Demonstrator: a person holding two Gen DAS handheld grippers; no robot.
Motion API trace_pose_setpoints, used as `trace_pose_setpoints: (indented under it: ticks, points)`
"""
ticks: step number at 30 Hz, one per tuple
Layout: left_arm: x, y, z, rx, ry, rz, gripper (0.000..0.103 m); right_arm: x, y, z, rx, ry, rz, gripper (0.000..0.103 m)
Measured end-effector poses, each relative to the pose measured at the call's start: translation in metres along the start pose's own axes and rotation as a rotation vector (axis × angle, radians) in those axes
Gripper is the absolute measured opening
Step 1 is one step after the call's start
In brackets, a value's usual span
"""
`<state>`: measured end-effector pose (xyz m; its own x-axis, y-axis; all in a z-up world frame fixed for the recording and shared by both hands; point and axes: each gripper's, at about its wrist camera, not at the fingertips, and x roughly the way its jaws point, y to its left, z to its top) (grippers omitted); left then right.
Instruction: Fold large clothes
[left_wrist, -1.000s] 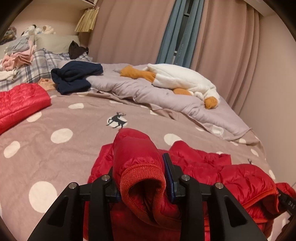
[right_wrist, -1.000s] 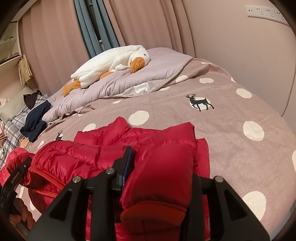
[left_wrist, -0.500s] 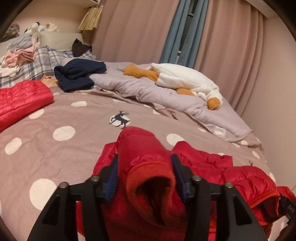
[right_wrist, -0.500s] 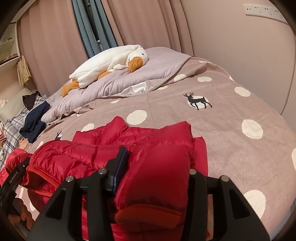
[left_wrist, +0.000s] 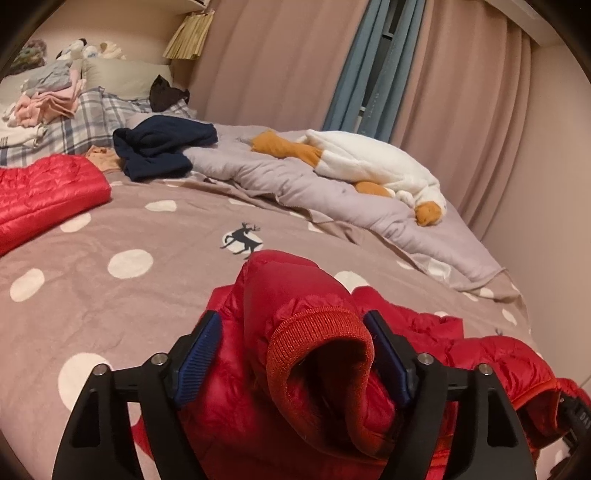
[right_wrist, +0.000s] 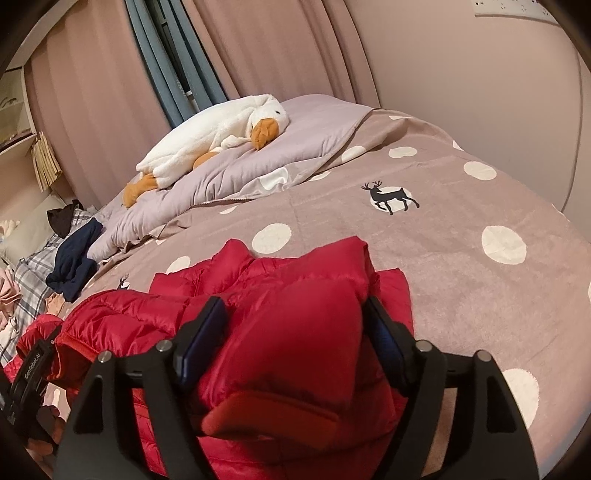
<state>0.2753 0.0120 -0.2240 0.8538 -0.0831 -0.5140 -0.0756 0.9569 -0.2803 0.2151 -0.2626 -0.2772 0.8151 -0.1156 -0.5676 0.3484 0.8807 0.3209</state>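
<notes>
- The red quilted puffer jacket (left_wrist: 480, 354) lies crumpled on the bed's taupe cover with white polka dots and deer prints (left_wrist: 110, 295), at the near edge.
- The left tool (left_wrist: 295, 343) stands open; its blue-padded fingers (left_wrist: 201, 349) flank a sleeve with a ribbed orange-red cuff (left_wrist: 317, 332), the left pad clear of the fabric, the right one at its edge.
- The right tool (right_wrist: 295, 325) is likewise spread apart around the other red sleeve (right_wrist: 295, 332), its cuff nearest the camera.
- Further back, a white plush goose with orange beak and feet (left_wrist: 369, 166) rests on a rumpled lilac duvet (left_wrist: 295, 184).
- A dark navy garment (left_wrist: 162, 147) lies beside a second red quilted jacket, folded (left_wrist: 48, 188).
</notes>
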Motion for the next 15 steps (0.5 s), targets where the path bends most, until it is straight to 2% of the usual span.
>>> trace_pose_setpoints:
  ticks: [6,9,15]
  points:
    - [-0.007,0.006,0.002,-0.041,-0.025,-0.051,0.085,-0.005,-0.002,0.003,0.015,-0.032,0.007,0.091]
    - [-0.012,0.007,0.003,-0.055,-0.054,-0.064,0.093,-0.01,-0.002,0.005,0.023,-0.061,0.032,0.095]
    - [-0.011,0.005,0.002,-0.041,-0.062,-0.06,0.094,-0.01,0.001,0.005,0.022,-0.063,0.041,0.097]
